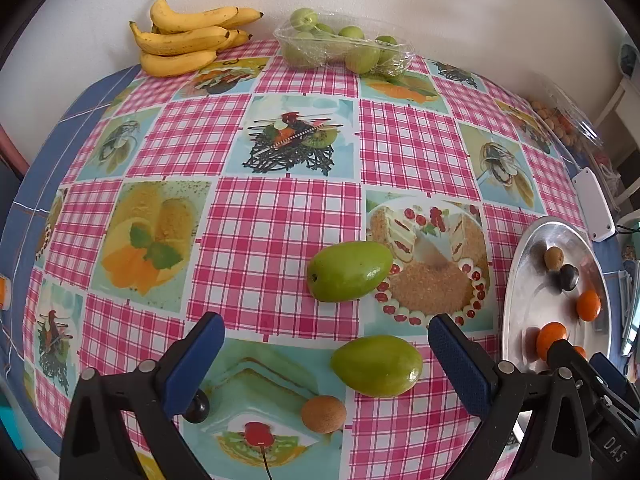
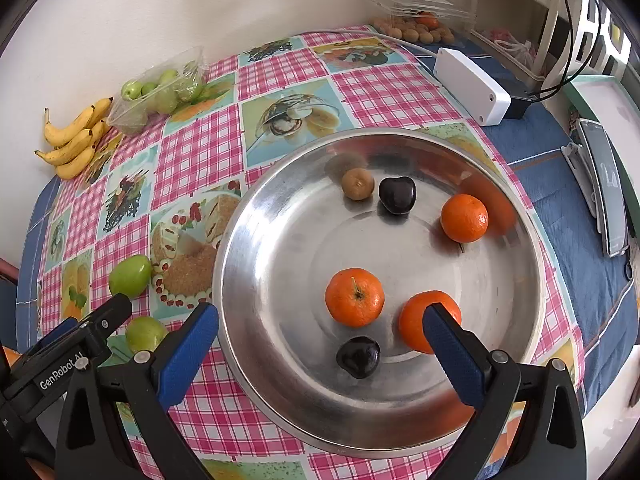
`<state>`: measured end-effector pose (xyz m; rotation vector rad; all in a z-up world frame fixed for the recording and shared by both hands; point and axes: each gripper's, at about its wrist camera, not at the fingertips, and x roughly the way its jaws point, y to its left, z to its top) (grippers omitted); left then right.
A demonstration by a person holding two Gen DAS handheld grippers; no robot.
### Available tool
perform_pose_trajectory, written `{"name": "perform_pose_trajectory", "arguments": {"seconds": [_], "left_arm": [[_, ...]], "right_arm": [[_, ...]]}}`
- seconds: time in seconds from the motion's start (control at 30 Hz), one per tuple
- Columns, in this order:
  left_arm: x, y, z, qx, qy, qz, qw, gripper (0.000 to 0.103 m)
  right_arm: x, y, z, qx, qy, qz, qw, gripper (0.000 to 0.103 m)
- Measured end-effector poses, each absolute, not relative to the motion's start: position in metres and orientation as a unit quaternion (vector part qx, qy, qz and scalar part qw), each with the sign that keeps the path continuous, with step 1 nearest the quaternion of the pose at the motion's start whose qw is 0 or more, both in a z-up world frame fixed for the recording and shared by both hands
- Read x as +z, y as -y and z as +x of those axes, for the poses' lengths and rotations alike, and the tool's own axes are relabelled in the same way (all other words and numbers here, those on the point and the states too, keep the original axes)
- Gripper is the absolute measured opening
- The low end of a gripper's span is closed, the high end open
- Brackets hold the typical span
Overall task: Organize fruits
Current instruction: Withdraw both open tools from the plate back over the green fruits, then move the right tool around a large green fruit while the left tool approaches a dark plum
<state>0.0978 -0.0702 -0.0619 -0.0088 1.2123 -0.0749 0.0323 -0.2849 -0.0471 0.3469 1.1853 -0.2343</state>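
a: my right gripper (image 2: 320, 344) hangs over the steel tray (image 2: 256, 208) with its jaws spread wide and nothing between the pads. inside the tray i count three oranges, two dark plums and one small brown fruit (image 2: 357, 184). the near orange (image 2: 416, 320) sits right behind my right fingertip, and i cannot tell whether the pad touches it.

b: and your left side?

a: the left gripper (image 1: 326, 338) is also apart, empty, tilted down over the tablecloth (image 1: 280, 216). the near green fruit (image 1: 377, 365) lies between the jaws but closer to the right one, and the pads do not press on it. a second green fruit (image 1: 350, 271) lies just beyond, and a loose brown fruit (image 1: 323, 414) is near the bottom edge of the view.

b: what worries you from here?

a: three things, i think. the green fruit is smooth and egg-shaped, so if i close off centre it may squirt out sideways and roll along the table. second, my two grippers are close together at the tray's rim, so swinging the left one across could knock the right one or the tray. third, the tray floor is slick and everything in it is round; a fruit dropped from height may scatter the middle orange (image 2: 354, 297) and the near plum (image 2: 358, 357).

b: and the bananas (image 1: 188, 36)?

a: far off by the wall, beside the bag of green fruit (image 1: 344, 46). no risk there yet.
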Motion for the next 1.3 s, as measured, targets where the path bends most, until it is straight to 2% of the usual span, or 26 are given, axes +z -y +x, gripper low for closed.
{"name": "perform_pose_trajectory", "arguments": {"seconds": [0.53,1.3], "left_arm": [[-0.056,0.057,0.092,-0.043,-0.561,-0.025,0.827,0.103],[-0.047,-0.023,0.094,0.016,-0.571,-0.112,0.813,0.103]], "right_arm": [[-0.044,0.273,0.032,-0.076,-0.541,0.175,0.819,0.102],[-0.039,0.175,0.046,0.041,-0.548,0.147,0.823,0.102]]}}
